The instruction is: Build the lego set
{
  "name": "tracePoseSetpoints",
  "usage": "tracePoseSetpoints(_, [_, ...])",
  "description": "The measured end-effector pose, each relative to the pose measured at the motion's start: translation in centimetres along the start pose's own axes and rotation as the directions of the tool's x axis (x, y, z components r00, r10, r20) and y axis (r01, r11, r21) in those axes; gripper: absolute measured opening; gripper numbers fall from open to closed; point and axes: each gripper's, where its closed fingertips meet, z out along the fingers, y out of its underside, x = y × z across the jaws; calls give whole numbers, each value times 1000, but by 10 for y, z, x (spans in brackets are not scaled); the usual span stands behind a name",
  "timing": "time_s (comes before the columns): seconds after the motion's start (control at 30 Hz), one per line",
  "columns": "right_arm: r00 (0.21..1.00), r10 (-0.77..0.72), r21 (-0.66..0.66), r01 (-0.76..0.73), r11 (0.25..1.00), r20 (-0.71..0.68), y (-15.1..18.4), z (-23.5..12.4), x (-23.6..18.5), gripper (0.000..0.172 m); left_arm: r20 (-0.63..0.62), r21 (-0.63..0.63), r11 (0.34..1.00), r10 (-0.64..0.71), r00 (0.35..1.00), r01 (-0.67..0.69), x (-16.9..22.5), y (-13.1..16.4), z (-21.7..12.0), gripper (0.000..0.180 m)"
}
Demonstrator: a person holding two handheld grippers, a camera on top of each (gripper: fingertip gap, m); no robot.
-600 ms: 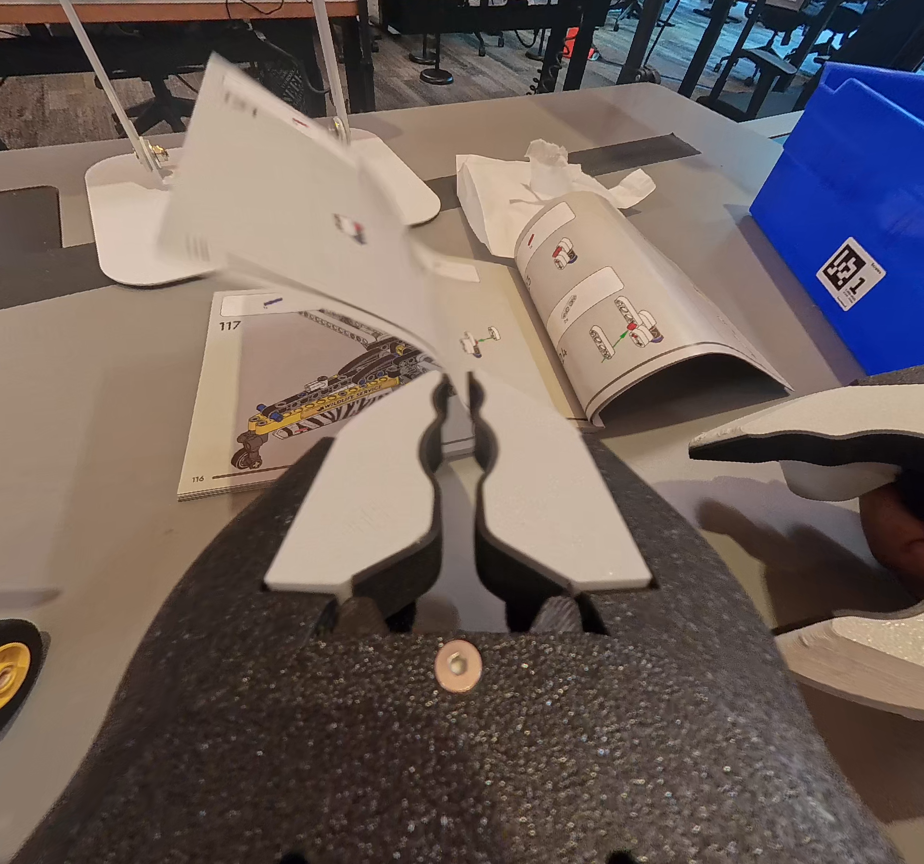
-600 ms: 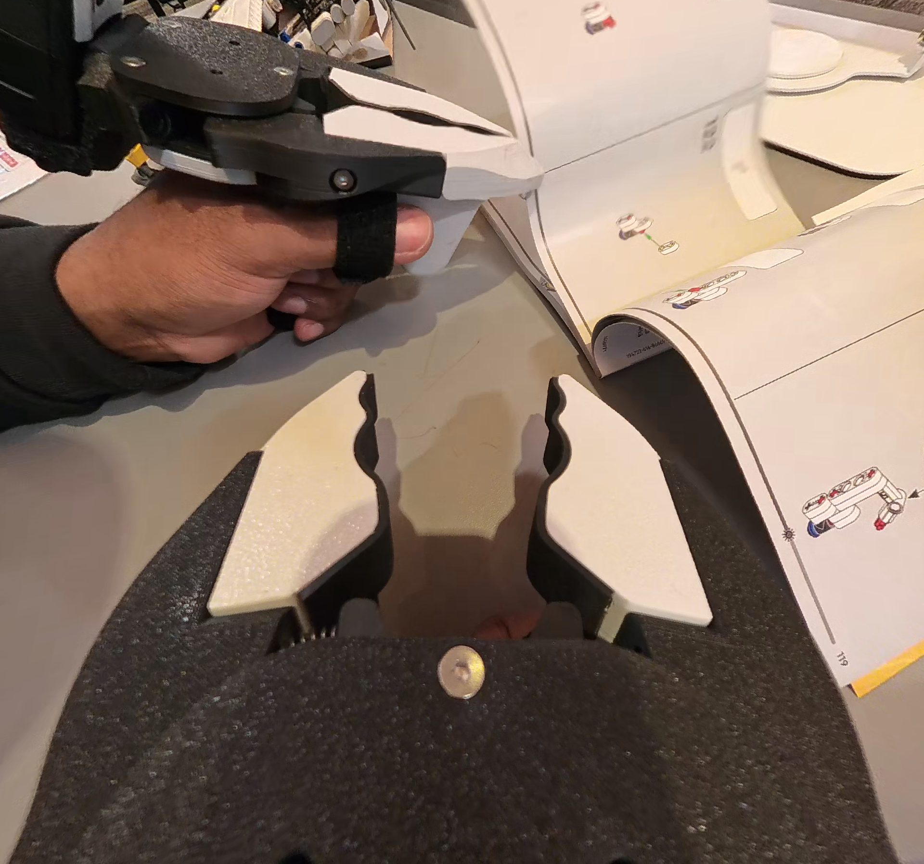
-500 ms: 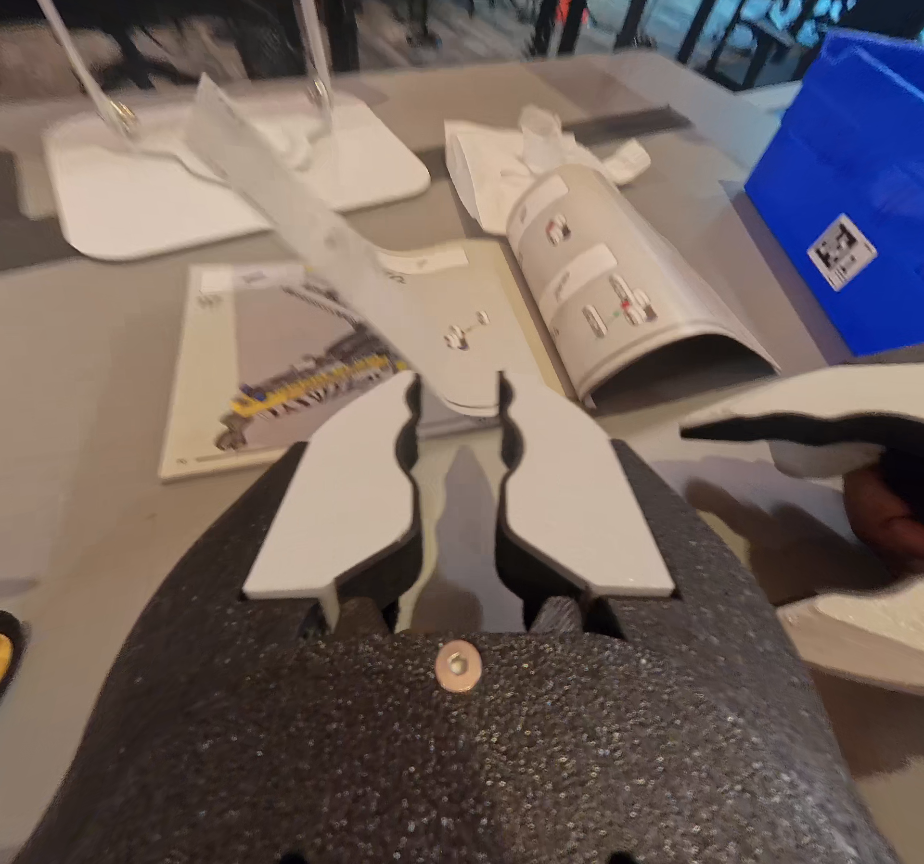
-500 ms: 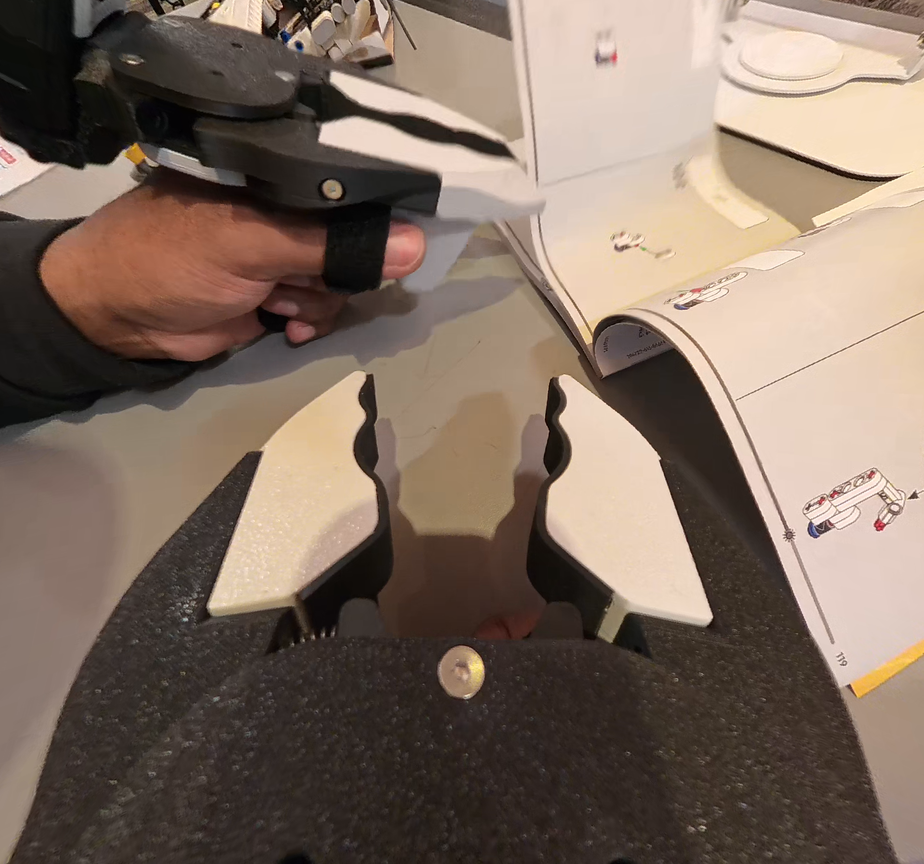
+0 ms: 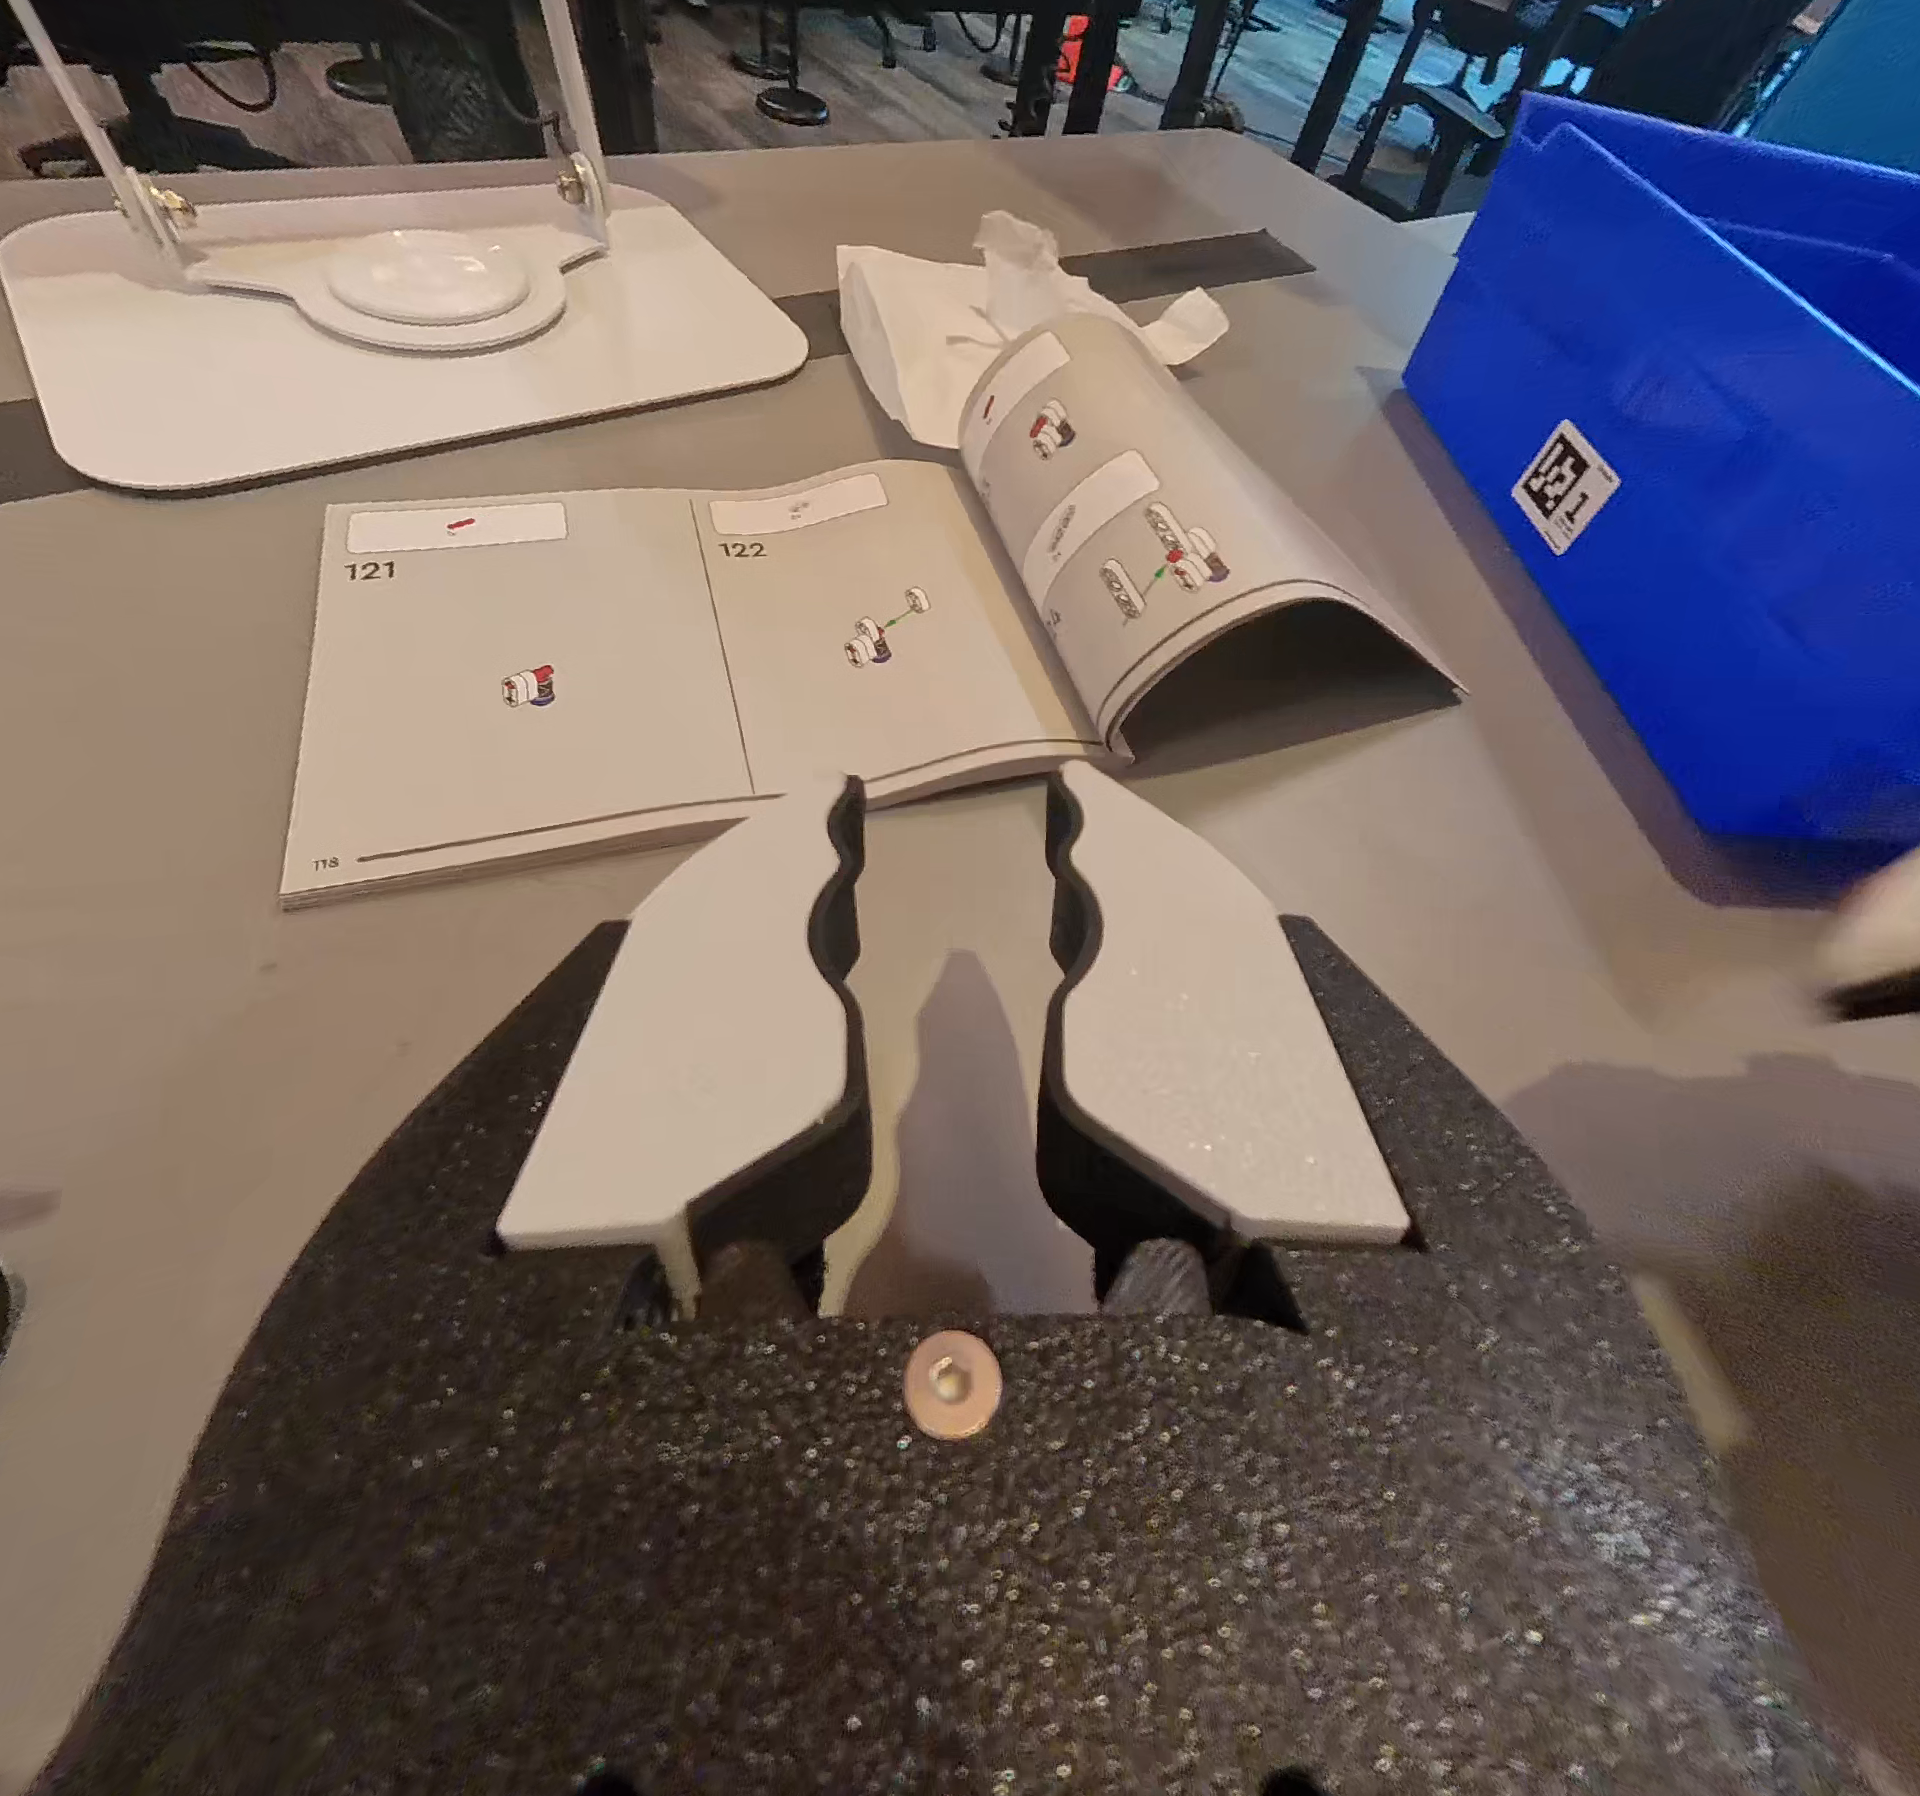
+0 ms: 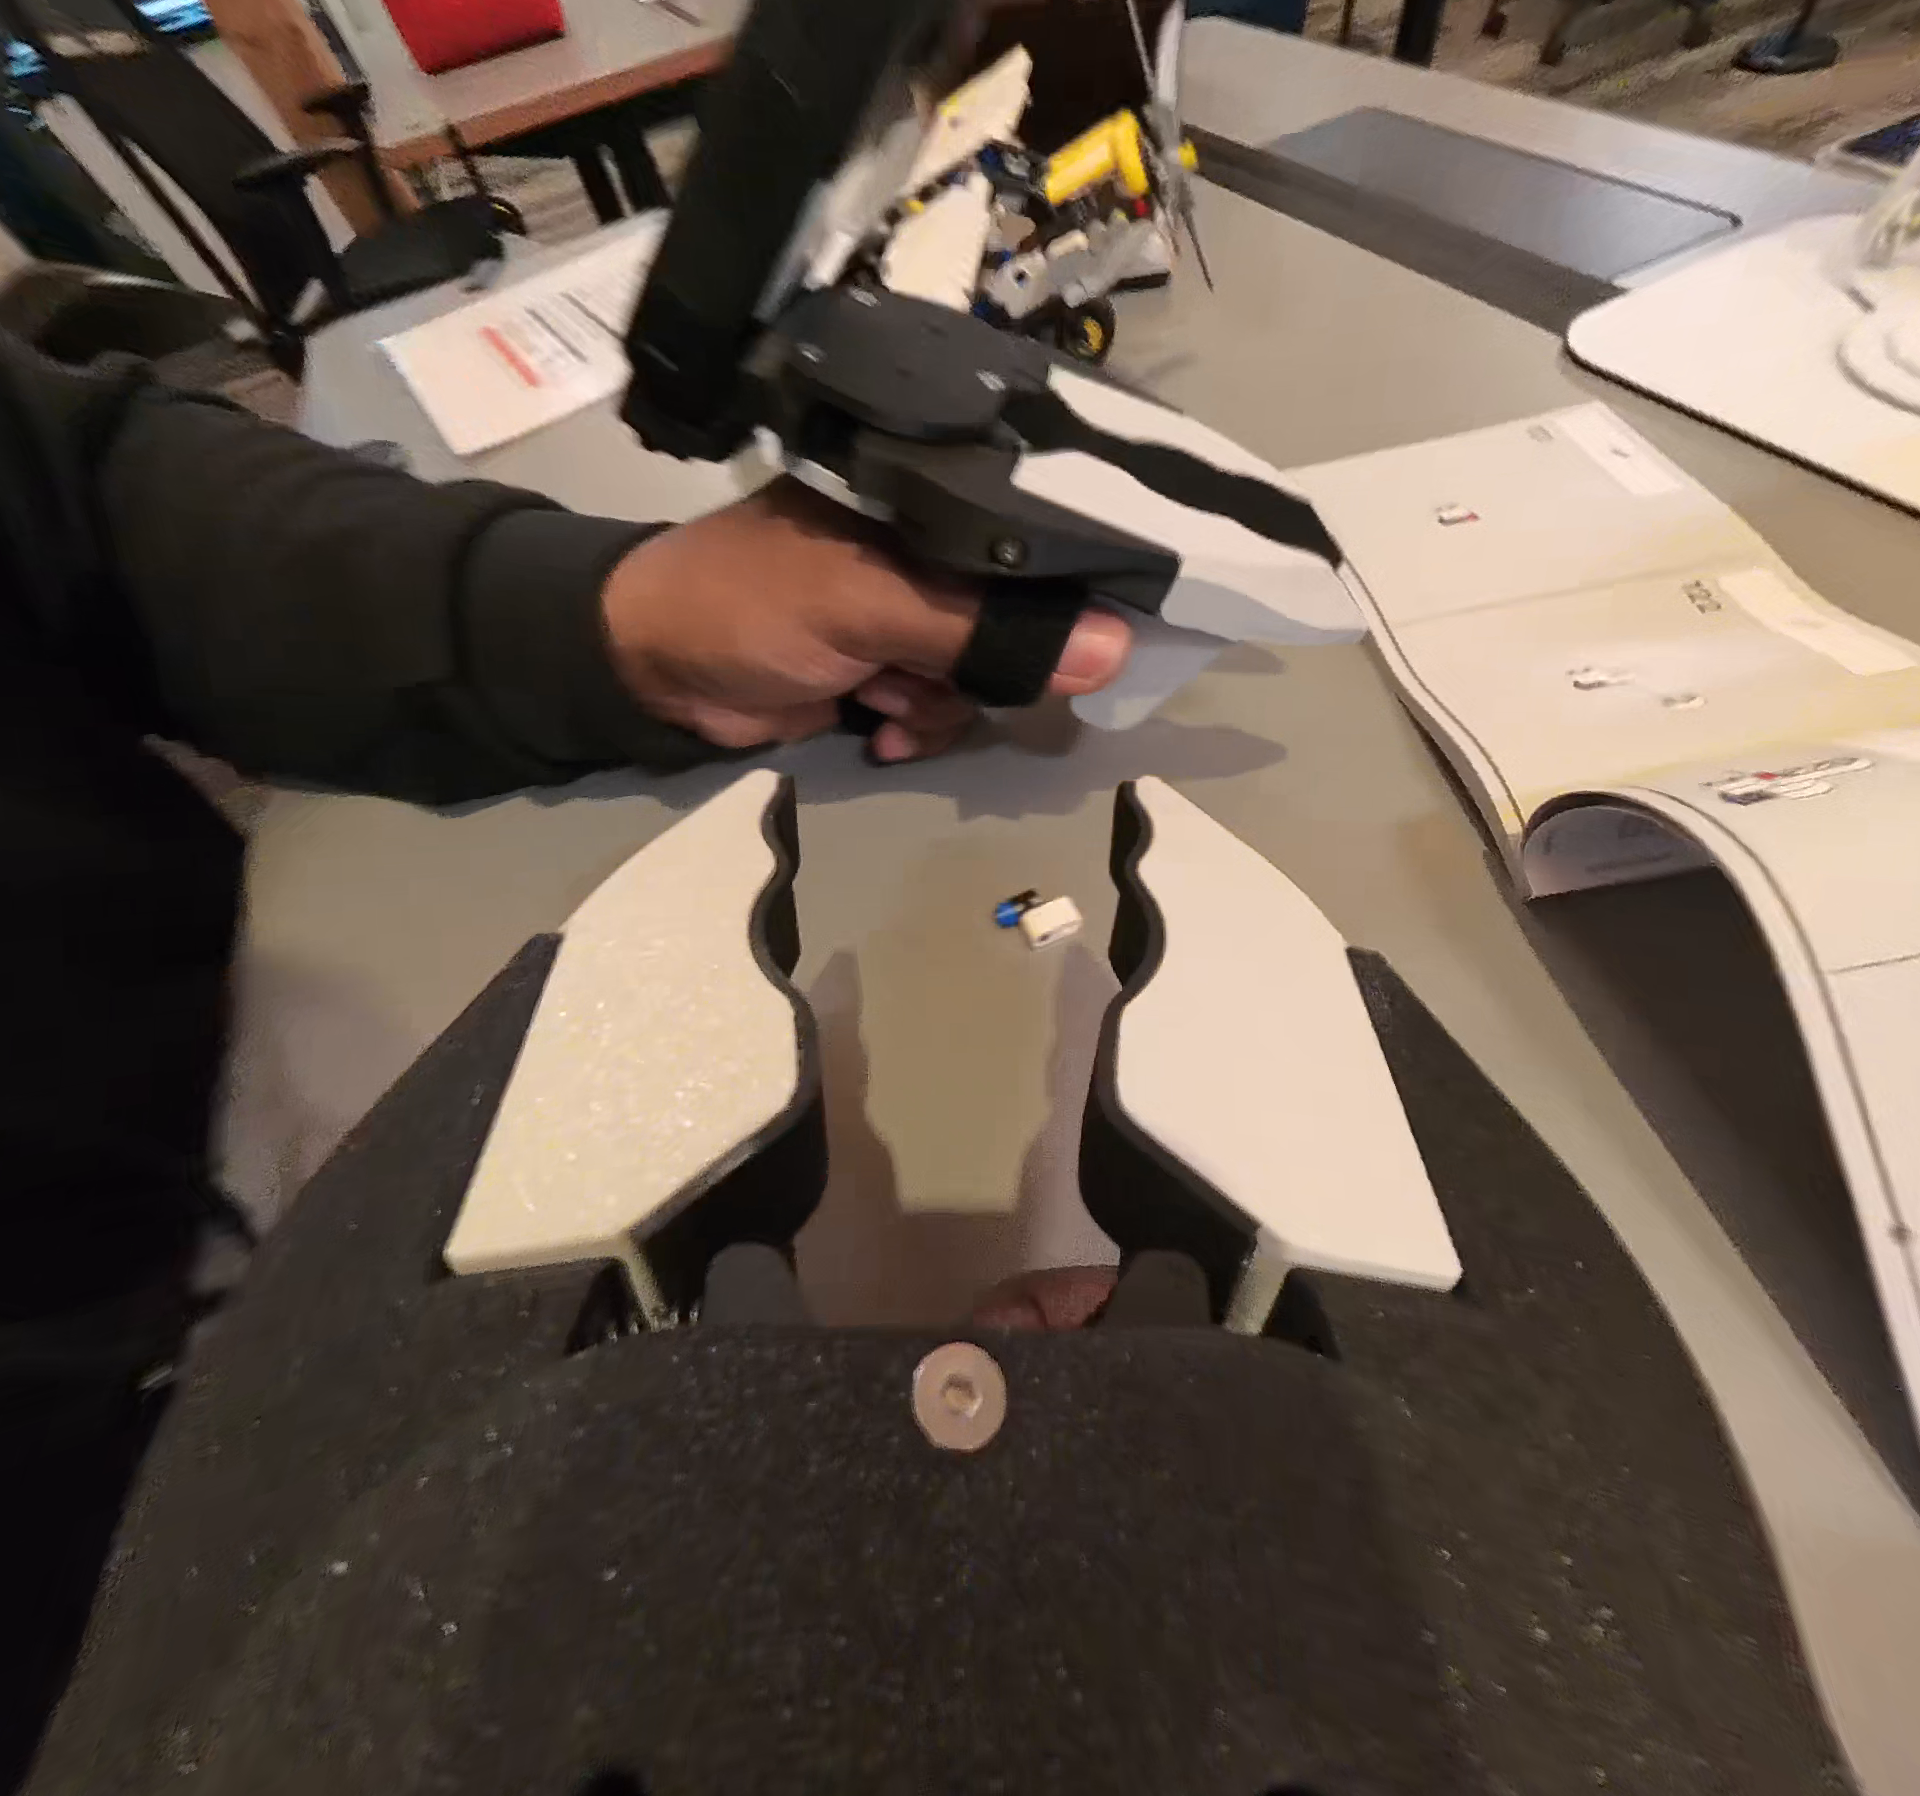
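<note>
While level, both claws gape bare.

One open booklet, one blue bin, two tongs, one brick piece.

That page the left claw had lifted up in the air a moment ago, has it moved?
Yes. The page has dropped leftward and lies flat on the booklet.

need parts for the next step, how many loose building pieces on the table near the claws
1: a small white-and-blue piece on the grey table, between the open right claw's fingers, untouched. Others may be hidden.
</note>
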Motion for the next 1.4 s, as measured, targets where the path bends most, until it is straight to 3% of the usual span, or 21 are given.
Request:
tracePoseSetpoints(0.1, [998,-56,16,57,998,-8,-24,-59,-4,48,-28,9,1000,18,999,-17,6,3,-8,33])
tracePoseSetpoints(0.17, [972,-123,-49,116,992,-201,-35,-111,35,39,-48,22,999,32,998,-31,11,3,-14,33])
tracePoseSetpoints(0.23, [907,-137,-176,71,982,-399,-30,-158,95,35,-81,41,998,40,996,-36,17,3,-19,32])
tracePoseSetpoints(0.3, [871,-69,-315,-101,944,-486,2,-182,152,34,-112,53,997,63,992,-57,26,3,-22,31])
tracePoseSetpoints(0.4, [853,51,-462,-331,822,-520,62,-183,209,35,-111,76,989,136,985,-128,37,3,-26,31])
tracePoseSetpoints(0.47, [844,37,-557,-386,736,-535,95,-181,229,35,-118,68,980,195,974,-188,46,8,-28,31])
tracePoseSetpoints(0.53, [835,7,-596,-398,698,-550,112,-179,242,35,-141,28,967,253,957,-252,54,19,-32,31])
tracePoseSetpoints(0.77, [853,-15,-638,-379,670,-522,127,-172,248,30,-171,32,932,361,917,-361,68,29,-42,31])
tracePoseSetpoints(0.93, [866,-15,-643,-360,676,-500,125,-163,251,4,-194,34,938,344,919,-344,69,29,-43,30])
tracePoseSetpoints(1.1, [869,-77,-681,-325,656,-489,125,-171,249,3,-227,47,958,286,931,-283,67,25,-45,28])
tracePoseSetpoints(1.23, [840,-129,-598,-259,758,-527,84,-192,219,3,-252,45,968,251,935,-248,63,24,-48,27])
tracePoseSetpoints(1.4, [858,-164,-517,-132,846,-487,31,-197,132,3,-293,-142,921,312,904,-364,58,52,-49,30])
